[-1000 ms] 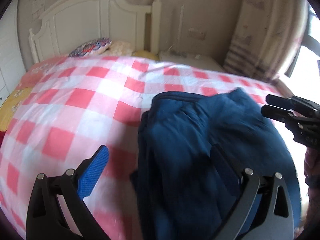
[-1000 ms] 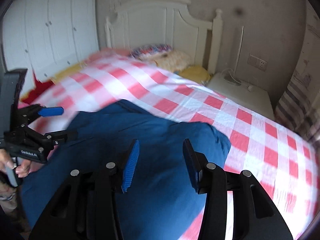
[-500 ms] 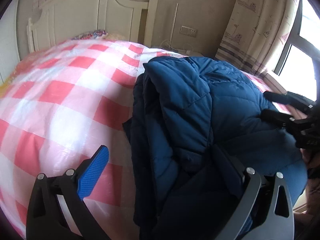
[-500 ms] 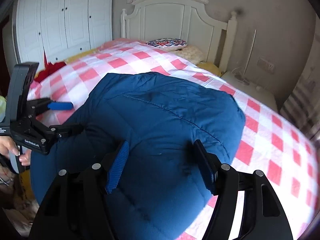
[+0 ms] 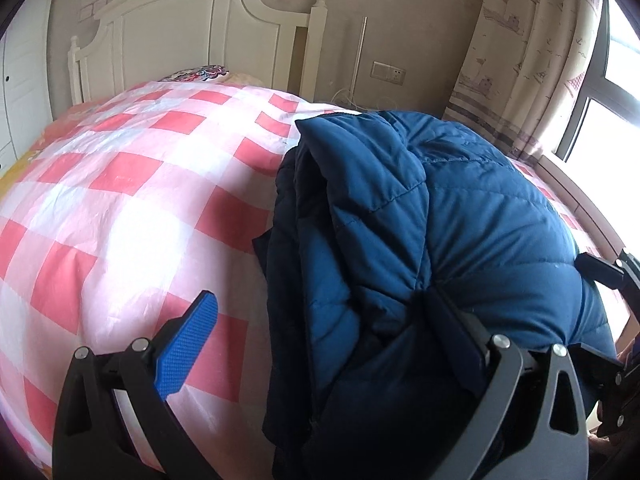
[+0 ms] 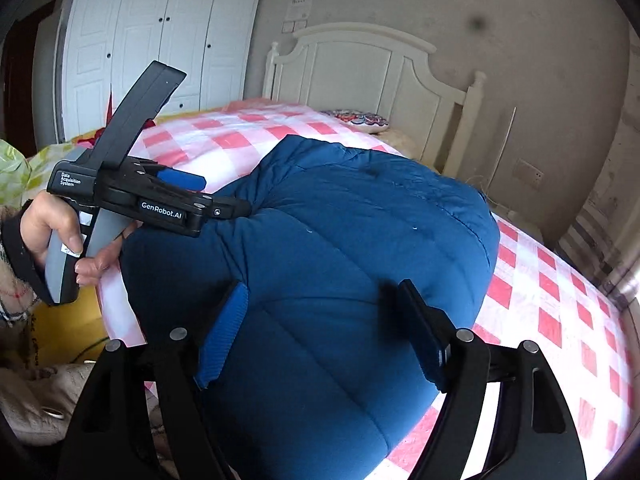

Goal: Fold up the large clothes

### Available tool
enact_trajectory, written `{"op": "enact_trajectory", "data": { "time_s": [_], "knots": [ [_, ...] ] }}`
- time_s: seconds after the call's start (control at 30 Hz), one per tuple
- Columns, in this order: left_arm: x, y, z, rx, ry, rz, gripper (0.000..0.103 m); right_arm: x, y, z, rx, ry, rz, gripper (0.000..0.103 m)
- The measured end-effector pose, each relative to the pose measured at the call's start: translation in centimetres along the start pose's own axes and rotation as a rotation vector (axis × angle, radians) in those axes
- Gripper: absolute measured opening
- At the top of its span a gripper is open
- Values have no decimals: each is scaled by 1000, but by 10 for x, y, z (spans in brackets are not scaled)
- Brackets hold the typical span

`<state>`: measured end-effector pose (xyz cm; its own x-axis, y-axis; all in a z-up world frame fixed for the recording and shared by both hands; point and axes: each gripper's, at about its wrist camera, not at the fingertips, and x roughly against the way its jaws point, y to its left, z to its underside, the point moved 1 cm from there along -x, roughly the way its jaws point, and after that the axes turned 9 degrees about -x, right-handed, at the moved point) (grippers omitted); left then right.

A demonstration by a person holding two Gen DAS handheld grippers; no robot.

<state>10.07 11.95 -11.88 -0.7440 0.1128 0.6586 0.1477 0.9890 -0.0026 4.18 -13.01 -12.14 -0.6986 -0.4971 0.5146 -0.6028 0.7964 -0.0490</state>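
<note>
Field notes from my remote station, headboard (image 5: 192, 32) as my landmark

The navy puffer jacket (image 5: 440, 248) lies bundled on the red-and-white checked bedspread (image 5: 120, 208), at the end of the bed away from the headboard, toward the curtain (image 5: 528, 52) side. Its quilted layers are folded over one another, with a darker stack of edges facing the open stretch of bedspread.

My left gripper (image 5: 324, 316) is spread wide. Its blue-padded finger (image 5: 188, 344) hangs over bare bedspread, clear of the cloth; the other finger presses into the jacket's bulk, where the fabric puckers around the tip. In the right wrist view I see the same tool from the side (image 6: 236, 200), the person's hand (image 6: 64, 236) on its grey handle, the lower finger's tip dug into a crease of the jacket. Nothing is pinched between the two.

My right gripper (image 6: 320, 320) stands moderately spread over the jacket's near slope, on the side away from the headboard. Both pads (image 6: 224, 332) lie at the fabric; I cannot tell whether they press it or only hover. No fold is caught between them.

A patterned pillow (image 6: 360, 120) sits just below the headboard. White wardrobe doors (image 6: 160, 36) stand beside the headboard, on the side away from the curtain
</note>
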Motion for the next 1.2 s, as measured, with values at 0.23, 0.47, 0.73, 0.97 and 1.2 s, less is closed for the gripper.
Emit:
{"op": "enact_trajectory", "data": {
  "time_s": [0.23,0.47,0.73,0.97,1.2],
  "knots": [
    [7,12,-9,77,62,71,101,16,-18,-11,-121,47,-111,79],
    [-17,63,-21,256,208,268,101,21,-102,2,-539,77,-175,96],
    [-53,73,-13,332,319,454,101,-37,-137,40,-885,312,-500,97],
    [-54,54,-20,316,295,534,101,-40,-131,37,-867,333,-531,97],
    [-61,54,-12,309,301,621,101,-45,-129,33,-850,350,-524,99]
  ]
}}
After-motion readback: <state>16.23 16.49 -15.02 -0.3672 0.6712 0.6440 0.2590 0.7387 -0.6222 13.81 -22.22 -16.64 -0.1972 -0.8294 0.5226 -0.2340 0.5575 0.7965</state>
